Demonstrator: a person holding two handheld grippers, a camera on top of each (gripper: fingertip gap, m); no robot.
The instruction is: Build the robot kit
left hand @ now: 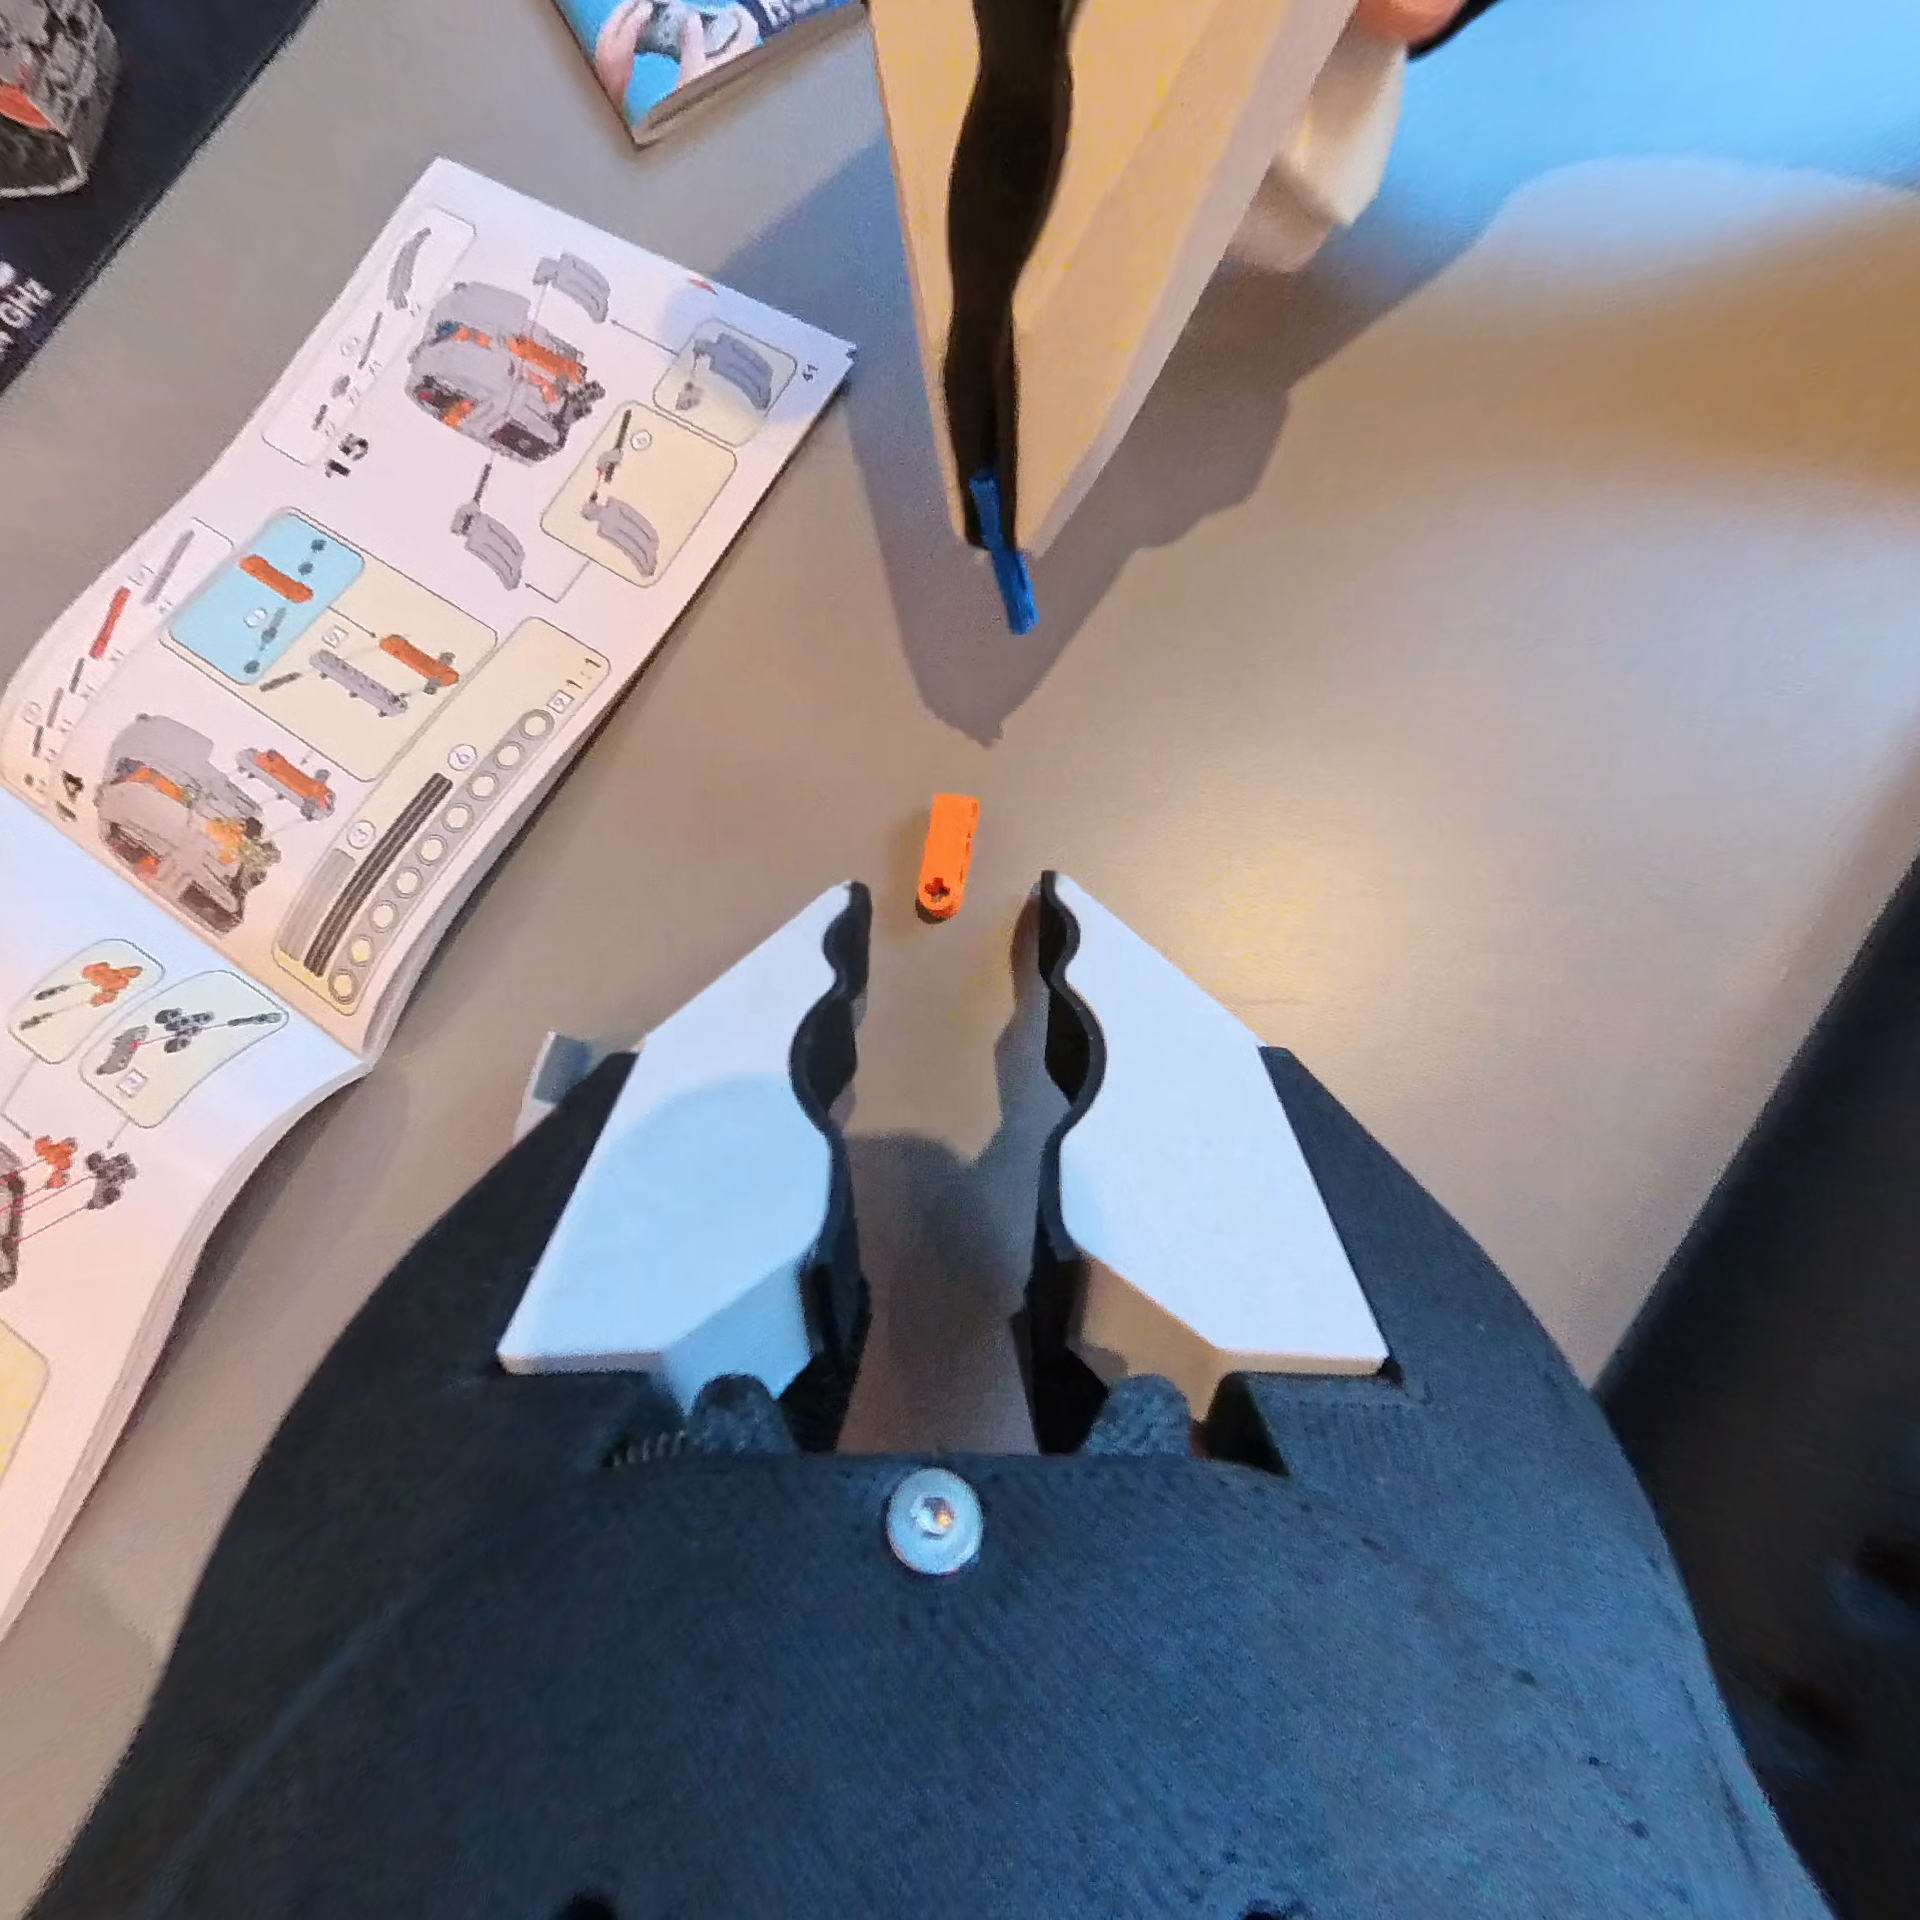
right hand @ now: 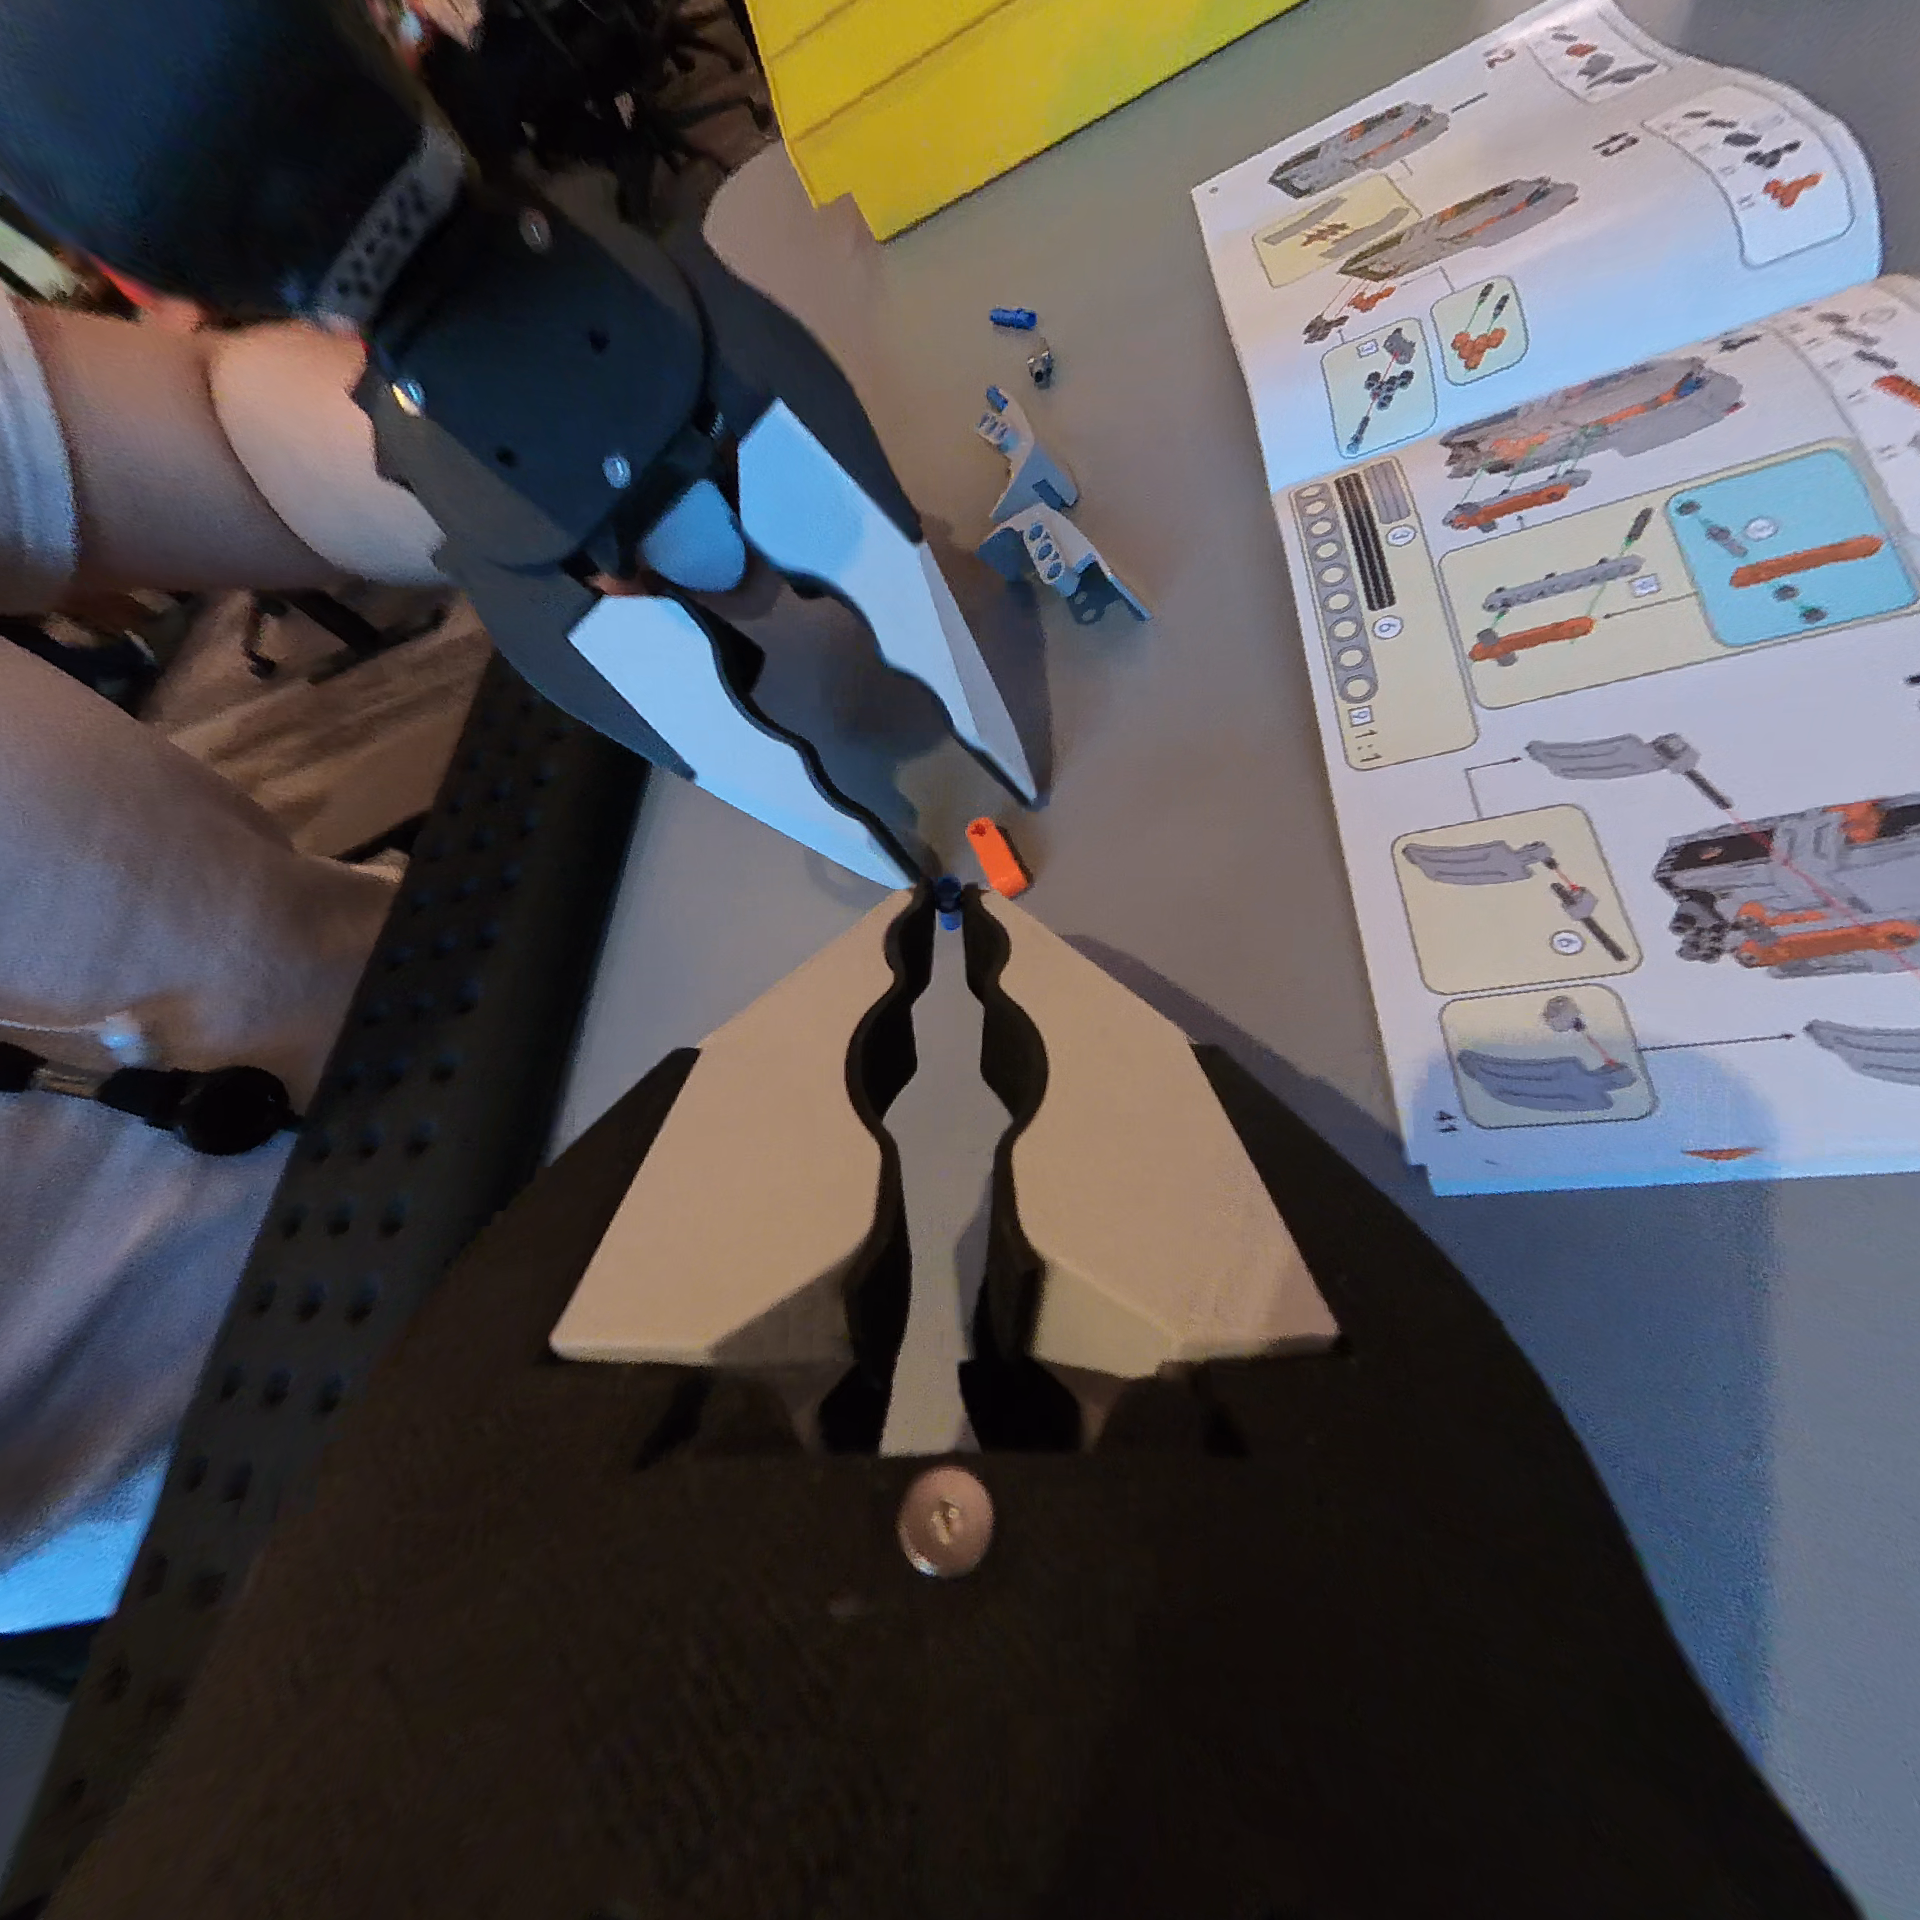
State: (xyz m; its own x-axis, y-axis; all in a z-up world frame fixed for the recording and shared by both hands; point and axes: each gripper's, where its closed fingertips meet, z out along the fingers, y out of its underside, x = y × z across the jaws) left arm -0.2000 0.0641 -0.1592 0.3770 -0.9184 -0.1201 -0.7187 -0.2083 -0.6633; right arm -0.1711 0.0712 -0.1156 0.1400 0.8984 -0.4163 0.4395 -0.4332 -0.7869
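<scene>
The left hand-held gripper (left hand: 951,899) is hovering low over the grey desk (left hand: 1455,727), jaws parted and holding nothing. The orange connector piece (left hand: 948,857) is lying on the desk just beyond its fingertips, centred on the gap, its long axis running roughly along the fingers. The right hand-held gripper (right hand: 948,902) is pinching a blue pin (left hand: 1006,551) at its tips, the pin pointing down toward the orange piece from the far side. An open instruction booklet (left hand: 343,644) is lying beside them.
</scene>
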